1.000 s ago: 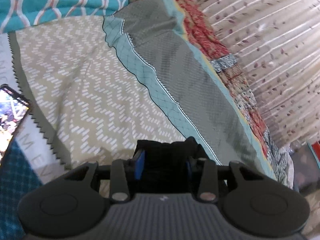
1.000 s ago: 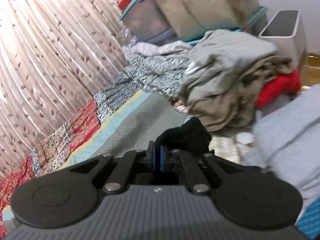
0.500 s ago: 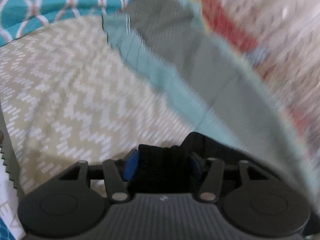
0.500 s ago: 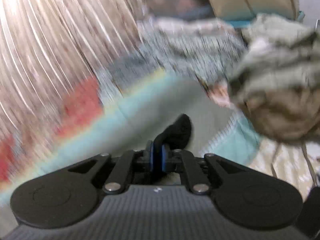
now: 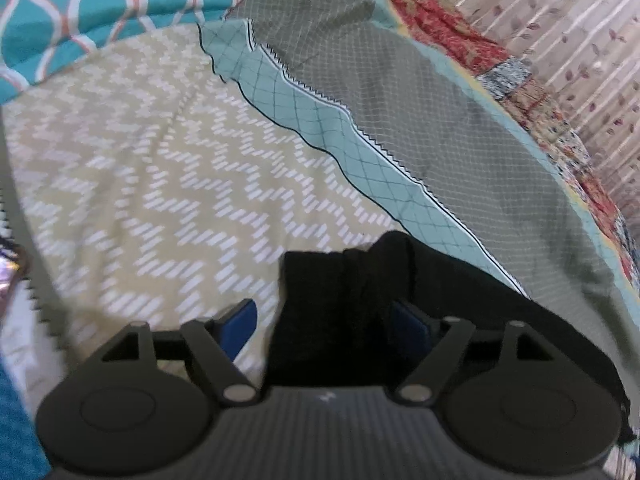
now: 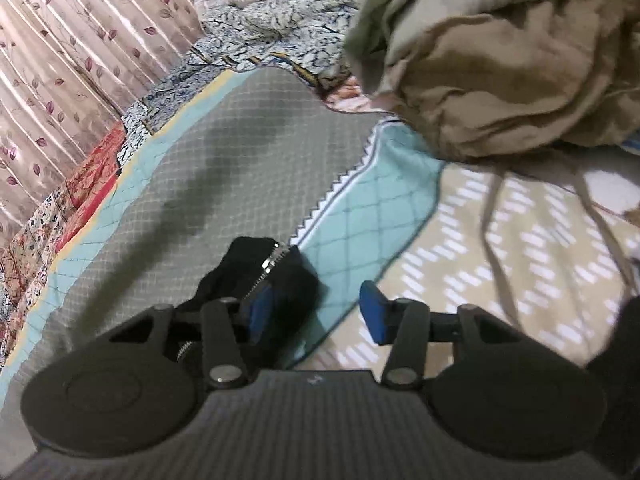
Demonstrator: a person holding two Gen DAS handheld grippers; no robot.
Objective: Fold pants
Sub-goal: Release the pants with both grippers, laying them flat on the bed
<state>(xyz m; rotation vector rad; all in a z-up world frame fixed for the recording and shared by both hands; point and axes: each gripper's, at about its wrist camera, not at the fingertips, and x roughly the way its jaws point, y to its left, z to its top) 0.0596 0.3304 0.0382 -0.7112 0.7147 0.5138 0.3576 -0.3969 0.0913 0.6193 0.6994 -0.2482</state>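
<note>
Patterned bedspread [image 5: 168, 184] covers the bed; black pants [image 5: 344, 304] lie between the left gripper [image 5: 324, 320] fingers, spread wide. Right gripper [image 6: 316, 312] fingers also wide, pants at the left finger.

Two grippers show, the left gripper [image 5: 326, 320] at the bottom of its view and the right gripper [image 6: 316, 310] at the bottom of its own. One pair of black pants [image 5: 340, 300] lies between the fingers. One bedspread [image 5: 160, 184] fills the middle. One curtain [image 6: 60, 60] hangs upper left, one heap of clothes [image 6: 512, 60] upper right.
</note>
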